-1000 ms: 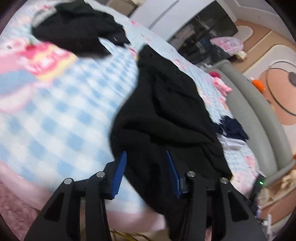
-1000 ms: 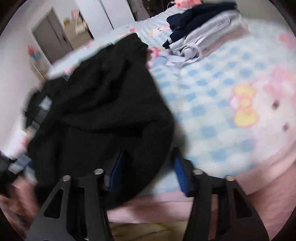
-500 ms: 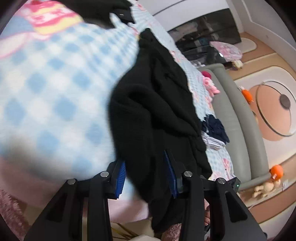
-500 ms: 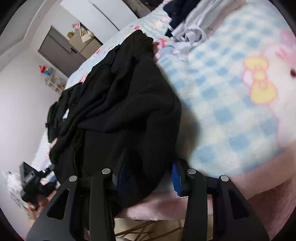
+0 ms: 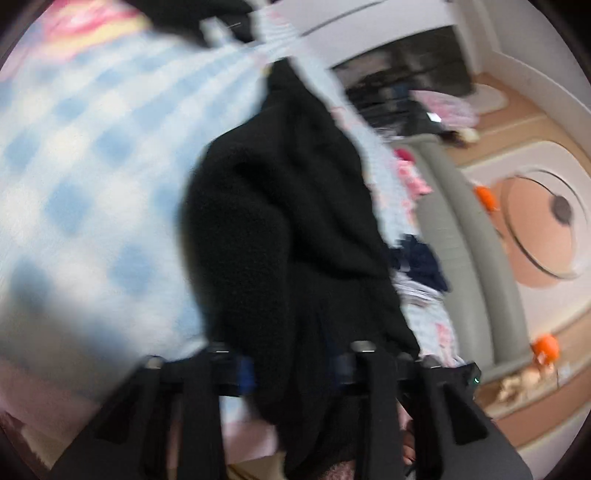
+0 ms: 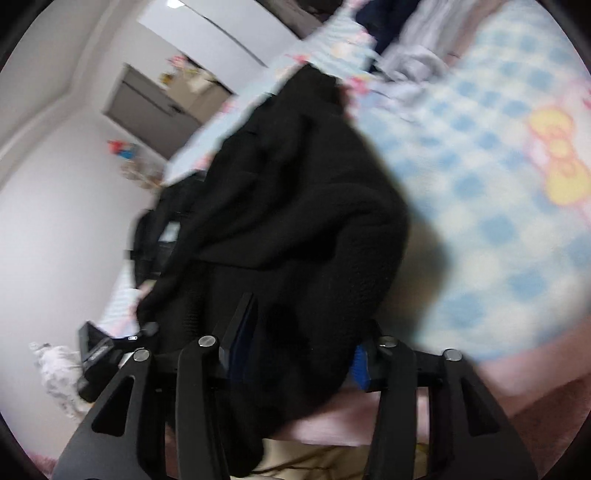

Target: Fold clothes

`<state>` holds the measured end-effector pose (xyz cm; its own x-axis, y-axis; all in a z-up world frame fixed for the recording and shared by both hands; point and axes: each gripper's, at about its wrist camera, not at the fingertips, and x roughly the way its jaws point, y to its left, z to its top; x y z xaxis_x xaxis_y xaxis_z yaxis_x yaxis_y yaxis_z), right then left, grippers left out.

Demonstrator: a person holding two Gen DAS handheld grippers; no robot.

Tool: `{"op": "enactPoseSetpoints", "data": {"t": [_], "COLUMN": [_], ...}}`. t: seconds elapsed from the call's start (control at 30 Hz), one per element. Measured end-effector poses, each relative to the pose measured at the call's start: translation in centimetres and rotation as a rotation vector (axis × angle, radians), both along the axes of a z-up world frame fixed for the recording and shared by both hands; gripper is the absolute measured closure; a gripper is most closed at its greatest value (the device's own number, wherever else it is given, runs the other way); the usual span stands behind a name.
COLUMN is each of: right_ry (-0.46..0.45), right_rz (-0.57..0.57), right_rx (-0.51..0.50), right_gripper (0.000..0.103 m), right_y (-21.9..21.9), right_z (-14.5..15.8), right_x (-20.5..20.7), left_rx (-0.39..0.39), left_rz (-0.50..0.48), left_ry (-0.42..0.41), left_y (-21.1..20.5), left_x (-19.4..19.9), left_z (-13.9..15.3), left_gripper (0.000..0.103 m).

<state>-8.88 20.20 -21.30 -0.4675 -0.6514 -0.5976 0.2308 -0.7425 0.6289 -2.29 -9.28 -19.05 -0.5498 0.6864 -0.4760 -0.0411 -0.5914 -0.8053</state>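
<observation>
A black fleece garment (image 5: 280,221) lies bunched across the blue-and-white checked bed cover (image 5: 92,177) and hangs over the near edge. My left gripper (image 5: 291,365) has its jaws around the garment's near hem, with cloth filling the gap between the blue pads. In the right wrist view the same garment (image 6: 295,206) fills the middle, and my right gripper (image 6: 299,354) has its jaws either side of another part of the hem. Both views are blurred.
A second black garment (image 5: 207,14) lies at the far end of the bed. Navy and grey clothes (image 5: 417,266) are piled near the grey bed frame (image 5: 465,258); they also show in the right wrist view (image 6: 402,48). A pink blanket edge (image 6: 517,373) runs along the front.
Both grippers have moved in on the garment's near hem and narrowed around it. The cloth now fills both gaps, and the cameras have tilted and dropped toward the bed edge.
</observation>
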Motion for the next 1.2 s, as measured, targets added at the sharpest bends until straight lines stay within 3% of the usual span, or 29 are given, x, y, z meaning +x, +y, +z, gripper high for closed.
{"op": "enactPoseSetpoints", "data": {"t": [0.03,0.1,0.2,0.23,0.33,0.37,0.4,0.43,0.5,0.53,0.57,0.6,0.63,0.67,0.7,0.73,0.8,0.97,1.07,1.2], "right_ry": [0.027,-0.003,-0.079,-0.091,-0.088,-0.079,-0.049,-0.017,0.054,0.028,-0.003,-0.034,-0.084,-0.094,-0.100,-0.071,-0.008,0.078,0.111,0.121], "right_rz": [0.010,0.008,-0.015,-0.020,-0.001,0.012,0.032,0.053,0.069,0.069,0.070,0.070,0.070,0.068,0.067,0.074,0.089,0.038,0.035,0.054], "right_rx": [0.005,0.050,0.066,0.039,-0.001,-0.006,-0.019,-0.032,-0.016,0.001,0.018,0.036,0.014,-0.008,-0.029,-0.009,0.039,-0.039,-0.074,-0.070], "right_gripper": [0.073,0.073,0.073,0.070,0.047,0.050,0.060,0.086,0.087,0.085,0.081,0.079,0.079,0.081,0.083,0.089,0.093,0.095,0.096,0.096], "right_y": [-0.3,-0.4,0.0,0.3,0.2,0.0,-0.4,-0.7,-0.8,-1.0,-1.3,-1.5,-1.4,-1.1,-0.8,-0.9,-1.1,1.3,2.9,0.6], "right_z": [0.6,-0.3,-2.1,-2.3,-2.5,-2.4,-2.0,-1.6,-0.3,-0.9,-1.6,-2.3,-3.5,-3.6,-3.6,-3.0,-1.5,2.9,5.2,7.0], "right_x": [0.1,-0.3,-1.0,-1.1,-1.1,-1.0,-0.9,-0.8,0.2,-0.2,-0.7,-1.2,-1.6,-1.8,-2.0,-1.6,-0.8,1.2,2.9,3.4], "left_rx": [-0.024,-0.069,-0.002,0.010,0.016,0.009,0.002,-0.004,-0.010,-0.014,-0.023,-0.026,-0.031,-0.078,-0.114,-0.148,-0.174,-0.203,-0.232,-0.262], "left_rz": [-0.015,-0.038,-0.043,-0.033,-0.036,-0.048,-0.061,-0.072,-0.085,-0.089,-0.092,-0.096,-0.100,-0.096,-0.104,-0.111,-0.102,-0.111,-0.136,-0.160], "left_ry": [0.035,0.033,-0.108,-0.109,-0.090,-0.074,-0.058,-0.011,0.058,0.055,0.007,-0.038,-0.082,-0.072,-0.051,-0.030,0.040,0.106,0.134,0.119], "left_y": [0.2,0.9,1.3,1.2,1.3,1.4,1.6,1.5,1.5,1.6,1.9,2.1,2.3,2.6,2.9,3.1,3.2,2.3,1.5,1.3], "left_x": [0.1,-0.3,-1.8,-1.9,-2.0,-2.1,-2.2,-1.9,-1.3,-1.4,-1.8,-2.1,-2.5,-2.4,-2.3,-2.1,-0.9,0.6,1.5,4.4], "left_z": [0.8,0.6,-2.9,-3.1,-3.0,-2.8,-2.5,-1.6,-0.2,-0.3,-1.2,-2.4,-3.6,-3.5,-2.6,-1.7,0.9,4.6,6.2,7.3], "left_gripper": [0.082,0.082,0.079,0.079,0.080,0.088,0.093,0.094,0.094,0.090,0.080,0.078,0.083,0.093,0.095,0.097,0.098,0.098,0.098,0.098]}}
